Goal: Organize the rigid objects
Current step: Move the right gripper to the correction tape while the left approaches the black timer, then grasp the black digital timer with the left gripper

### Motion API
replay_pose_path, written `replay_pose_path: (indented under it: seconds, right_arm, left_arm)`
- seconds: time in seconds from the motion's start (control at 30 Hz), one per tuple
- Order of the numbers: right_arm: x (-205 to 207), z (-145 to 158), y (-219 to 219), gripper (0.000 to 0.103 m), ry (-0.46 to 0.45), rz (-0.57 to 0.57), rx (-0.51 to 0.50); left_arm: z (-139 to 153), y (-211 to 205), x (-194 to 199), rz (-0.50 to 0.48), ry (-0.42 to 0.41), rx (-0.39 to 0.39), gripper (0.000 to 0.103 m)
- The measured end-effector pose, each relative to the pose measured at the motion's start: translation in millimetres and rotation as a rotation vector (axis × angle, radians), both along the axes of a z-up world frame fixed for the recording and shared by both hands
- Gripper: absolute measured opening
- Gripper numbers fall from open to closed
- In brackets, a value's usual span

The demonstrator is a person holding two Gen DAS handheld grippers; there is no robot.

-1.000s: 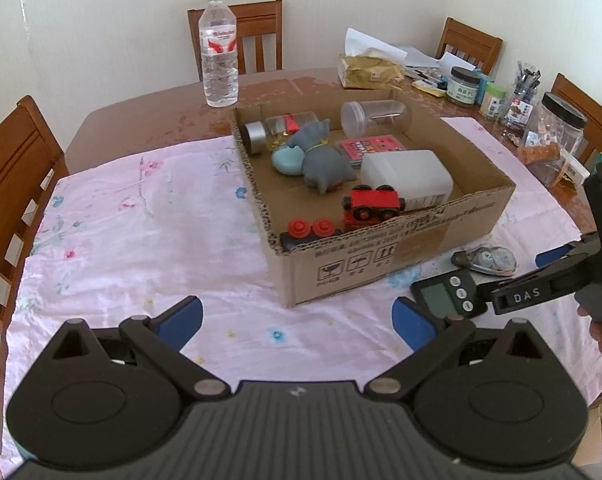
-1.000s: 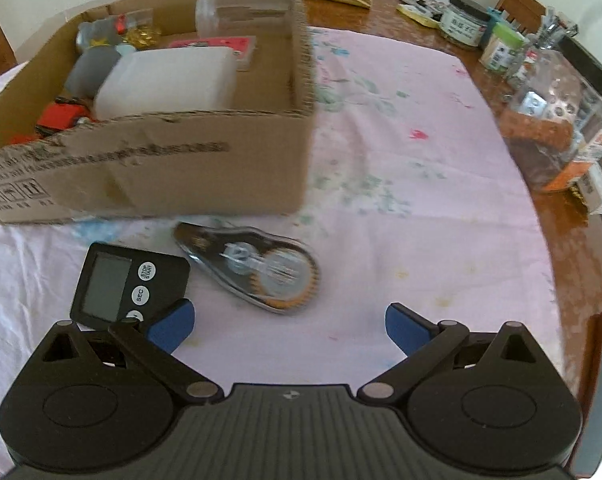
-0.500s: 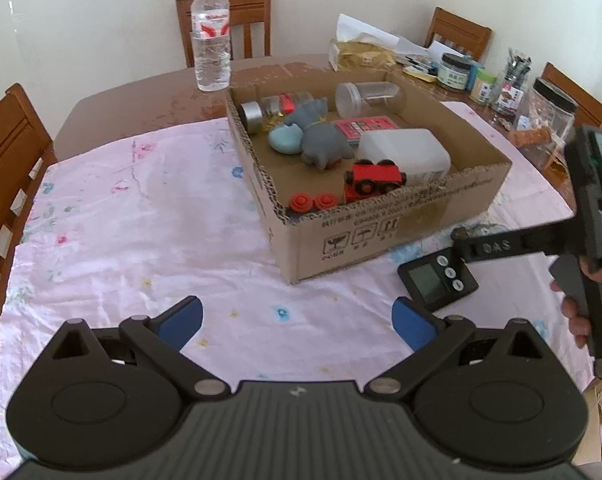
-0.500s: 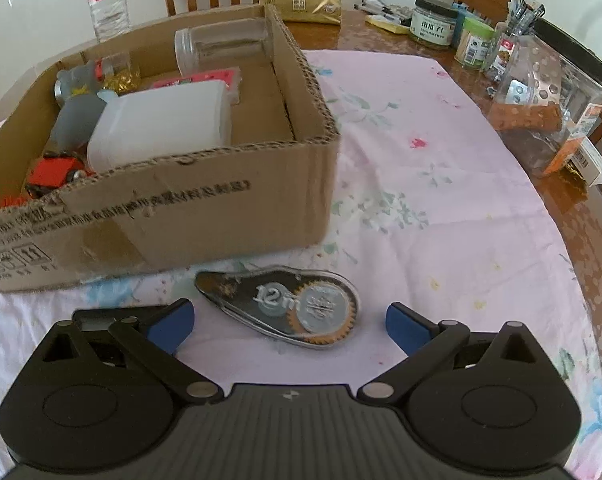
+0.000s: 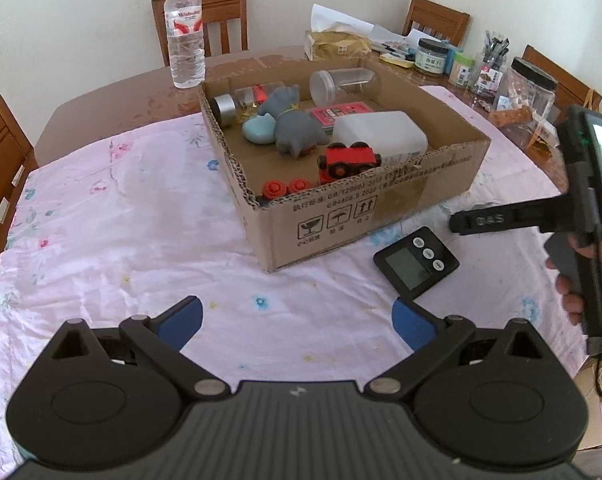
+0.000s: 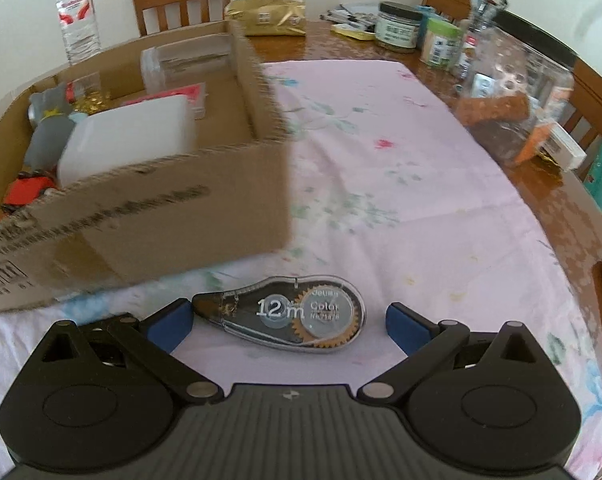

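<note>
A cardboard box (image 5: 381, 208) on the pink cloth holds a red toy train (image 5: 349, 160), a grey toy cat (image 5: 293, 124), a white plastic container (image 5: 381, 132), jars and a pink card. A black digital timer (image 5: 416, 263) lies on the cloth in front of the box. A clear correction-tape dispenser (image 6: 289, 312) lies flat between the open fingers of my right gripper (image 6: 287, 322), untouched. My left gripper (image 5: 297, 320) is open and empty above the cloth, left of the timer. The right gripper's arm (image 5: 501, 218) hides the dispenser in the left wrist view.
A water bottle (image 5: 184, 32) stands behind the box. Jars, a pen cup and a big plastic jar (image 6: 513, 92) crowd the table's right side. A gold tissue pack (image 6: 265, 16) lies at the back. Wooden chairs (image 5: 1, 160) surround the table.
My right gripper has moved right and forward off the timer; the correction-tape dispenser now lies between its fingers. My left gripper has pulled back a little and stays open.
</note>
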State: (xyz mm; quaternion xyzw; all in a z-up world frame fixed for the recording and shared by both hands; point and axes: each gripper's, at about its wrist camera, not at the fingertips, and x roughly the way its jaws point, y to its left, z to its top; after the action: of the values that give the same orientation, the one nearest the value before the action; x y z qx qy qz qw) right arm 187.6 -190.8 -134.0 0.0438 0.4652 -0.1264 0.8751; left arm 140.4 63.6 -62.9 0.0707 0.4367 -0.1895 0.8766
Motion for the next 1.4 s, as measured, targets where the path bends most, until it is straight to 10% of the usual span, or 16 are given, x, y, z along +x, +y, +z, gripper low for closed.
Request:
replay_pose_path:
  seconds: [0.73,1.4]
  right_arm:
    - [-20.9,0.9,-49.0,0.103,-0.019,0.531,0.004]
    - [-21.1,0.8,-52.5,0.103,-0.031,0.586,0.009]
  left_arm:
    - [-49.6,-107.1,19.0,0.203,0.119,-0.051,0.101]
    - [-59.0,-109.6,21.3,0.188,0.067,0.052,0.103]
